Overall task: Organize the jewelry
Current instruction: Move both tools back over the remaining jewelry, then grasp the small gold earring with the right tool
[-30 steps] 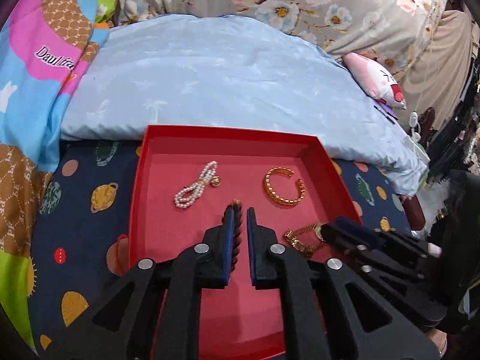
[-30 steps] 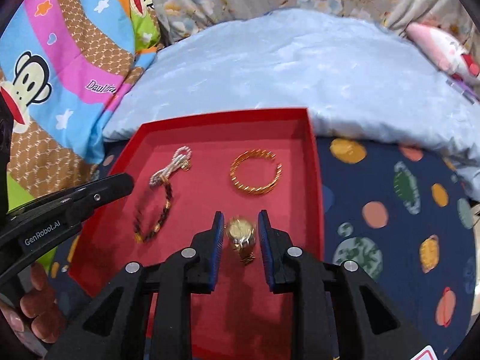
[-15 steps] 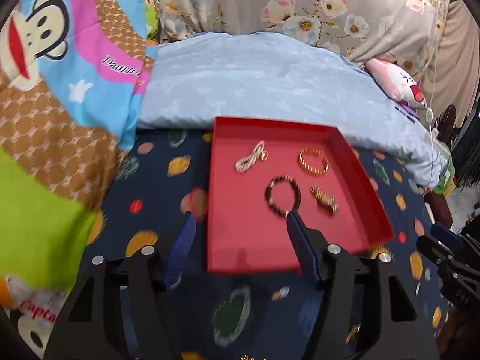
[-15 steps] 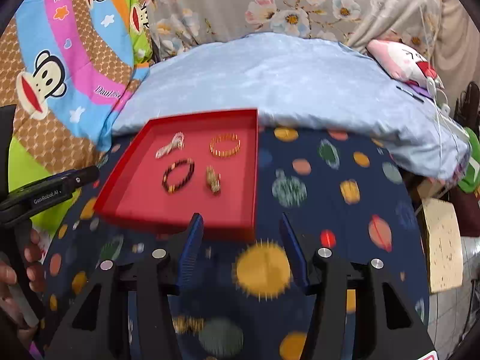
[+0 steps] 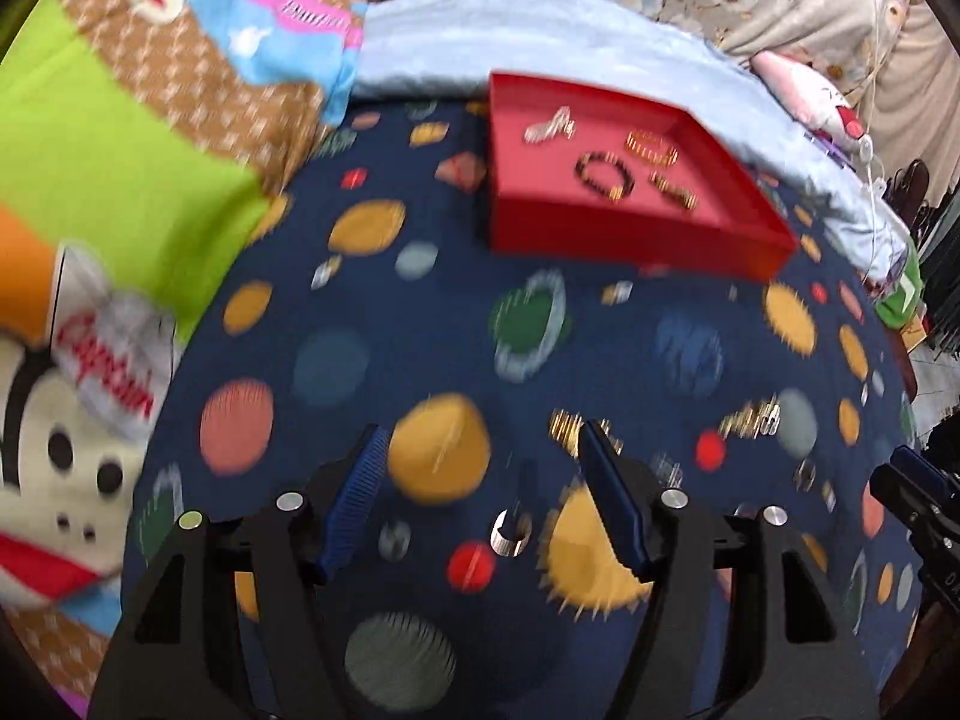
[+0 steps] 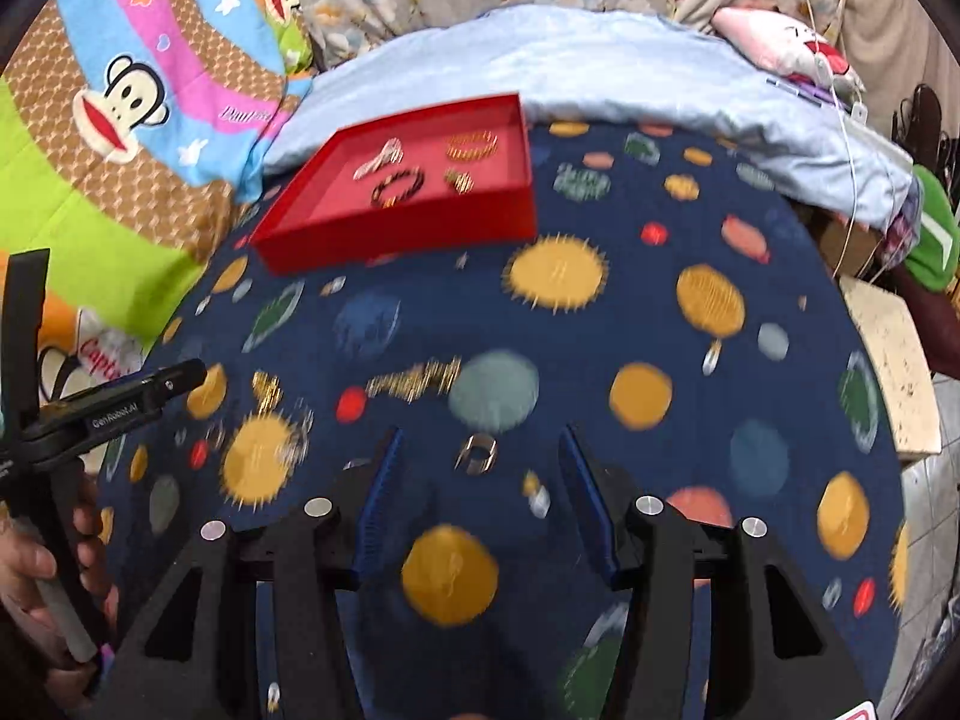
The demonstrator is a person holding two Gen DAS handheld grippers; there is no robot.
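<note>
jewelry sorting | both grippers spread wide, holding nothing | silver ring lies loose on bedspread, just ahead between right gripper fingers, the nearer tool; left gripper beside | red tray well beyond

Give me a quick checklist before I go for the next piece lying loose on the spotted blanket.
1. Left gripper free to grasp: ok, fingers wide apart, nothing between them.
2. Right gripper free to grasp: ok, fingers wide apart and empty.
3. Target in view: ok, small silver open ring lies on the navy planet-print blanket just ahead of the right gripper.
4. Other loose pieces: gold chain bracelet also on the blanket; its shape cannot tell, blurred.
5. Shallow red square tray room: ok, four pieces at the far end, near floor bare.
6. Image sharpness: not ok, both views motion-blurred.
</note>
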